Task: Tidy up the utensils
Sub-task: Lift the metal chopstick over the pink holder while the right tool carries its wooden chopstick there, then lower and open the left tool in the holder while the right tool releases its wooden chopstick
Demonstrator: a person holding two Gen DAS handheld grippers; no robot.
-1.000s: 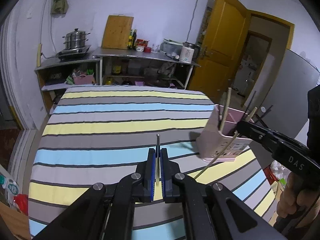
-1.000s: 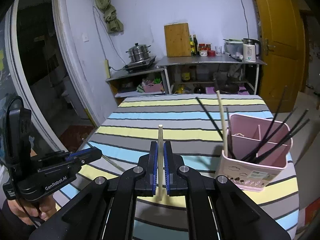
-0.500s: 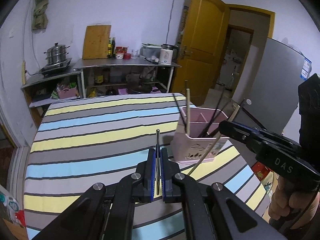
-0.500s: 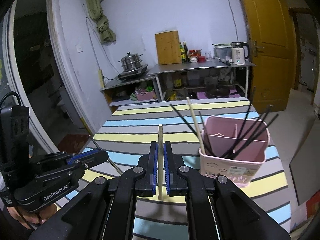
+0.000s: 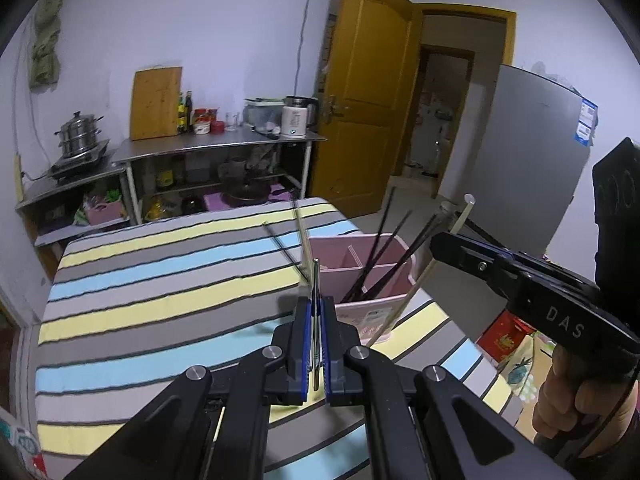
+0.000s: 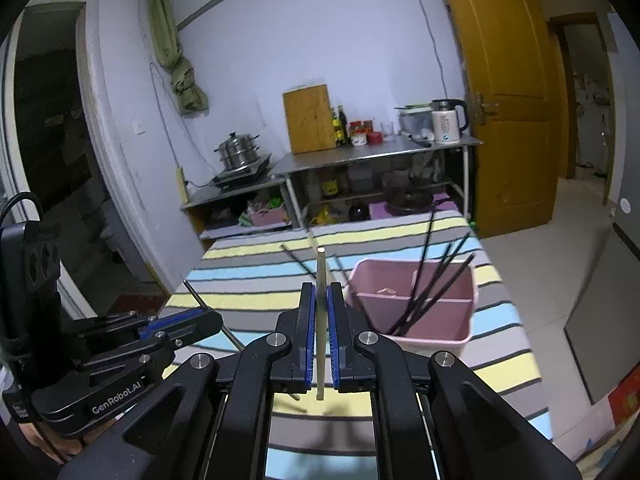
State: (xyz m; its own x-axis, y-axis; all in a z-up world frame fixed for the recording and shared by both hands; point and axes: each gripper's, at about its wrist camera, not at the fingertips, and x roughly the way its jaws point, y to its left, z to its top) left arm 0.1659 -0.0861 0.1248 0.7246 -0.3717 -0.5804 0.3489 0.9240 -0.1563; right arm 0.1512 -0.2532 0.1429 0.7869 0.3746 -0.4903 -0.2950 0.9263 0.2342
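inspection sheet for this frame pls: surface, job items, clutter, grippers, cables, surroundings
Surface: striped tablecloth, flat.
Job's things: pink holder with dark chopsticks leaning inside; one pale chopstick and one thin metal chopstick, each held.
Clutter: nothing seen on the cloth.
Grippers: left gripper shut on the metal chopstick; right gripper shut on the pale chopstick.
Cables: wall cord beside the yellow door.
Surroundings: steel shelf with kettle, cutting board.
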